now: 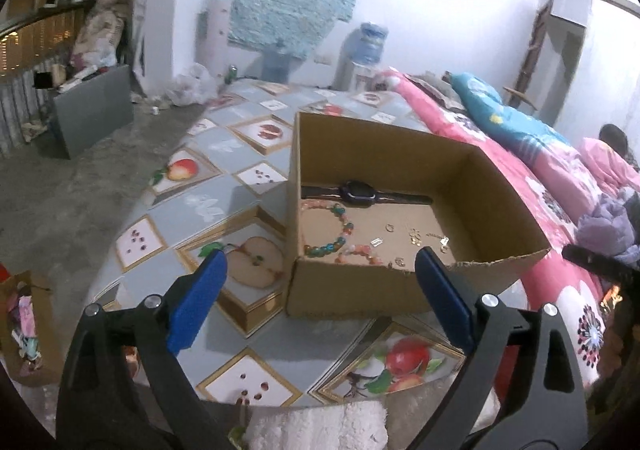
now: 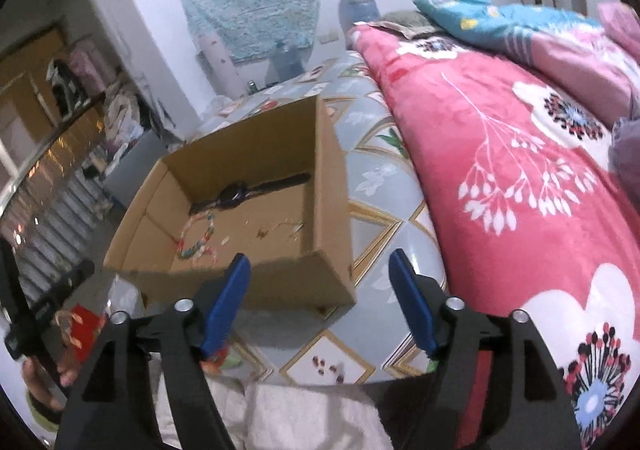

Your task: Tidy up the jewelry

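Left tool (image 1: 320, 274) angled down at the lower middle of its frame, blue pads (image 1: 196, 302) spread wide, nothing between them. Right tool (image 2: 320, 274) tilted the same way, pads apart and empty too. Just beyond both sits the open cardboard box (image 1: 472, 170), plain brown, one torn front edge. Inside, centre frame: a black watch (image 1: 356, 192) laid flat along the far wall, a beaded bracelet (image 1: 340, 234) in greens and oranges, small gold bits (image 1: 416, 236) scattered on the floor of it. Box rests on a glossy fruit-print sheet (image 1: 224, 194); plush pink floral blanket (image 2: 500, 154) at right.

Pink floral blanket (image 2: 500, 154) beside fruit-patterned cloth (image 1: 224, 190); water dispenser (image 1: 366, 50) behind.
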Demonstrator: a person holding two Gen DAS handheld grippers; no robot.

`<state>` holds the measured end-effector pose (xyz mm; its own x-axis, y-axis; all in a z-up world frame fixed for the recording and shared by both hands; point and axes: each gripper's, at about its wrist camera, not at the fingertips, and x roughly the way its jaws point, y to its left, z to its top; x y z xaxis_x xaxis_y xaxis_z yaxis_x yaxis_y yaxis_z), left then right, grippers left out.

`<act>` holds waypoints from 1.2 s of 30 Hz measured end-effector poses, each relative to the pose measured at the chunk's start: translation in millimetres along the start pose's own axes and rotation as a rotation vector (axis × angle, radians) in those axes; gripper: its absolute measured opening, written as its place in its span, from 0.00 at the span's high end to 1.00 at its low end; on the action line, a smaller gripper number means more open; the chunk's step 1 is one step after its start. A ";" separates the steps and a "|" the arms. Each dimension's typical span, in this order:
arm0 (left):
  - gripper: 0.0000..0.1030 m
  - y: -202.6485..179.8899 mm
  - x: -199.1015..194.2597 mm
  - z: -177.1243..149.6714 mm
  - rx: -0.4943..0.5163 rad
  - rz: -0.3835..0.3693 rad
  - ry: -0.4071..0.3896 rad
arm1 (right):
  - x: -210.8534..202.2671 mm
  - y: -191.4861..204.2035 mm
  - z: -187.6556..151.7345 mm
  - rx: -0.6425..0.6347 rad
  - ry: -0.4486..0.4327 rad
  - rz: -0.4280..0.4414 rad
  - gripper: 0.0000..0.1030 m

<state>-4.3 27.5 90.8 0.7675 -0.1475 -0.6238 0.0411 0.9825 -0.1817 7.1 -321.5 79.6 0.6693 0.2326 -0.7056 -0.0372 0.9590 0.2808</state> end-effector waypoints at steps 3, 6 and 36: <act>0.11 -4.6 -8.0 -3.4 0.006 0.002 -0.005 | 5.1 17.7 -11.8 -0.050 0.024 0.009 0.23; 0.10 -10.8 -10.9 -5.4 0.016 0.030 -0.005 | 11.5 33.4 -21.7 -0.086 0.045 0.007 0.21; 0.10 -64.8 43.1 -13.2 0.111 0.179 0.222 | 47.2 74.3 -12.8 -0.115 0.123 -0.114 0.07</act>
<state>17.6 -44.0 65.7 0.6108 0.0193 -0.7915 -0.0031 0.9998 0.0220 26.5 -237.1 58.9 0.5787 0.1330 -0.8046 -0.0556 0.9907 0.1238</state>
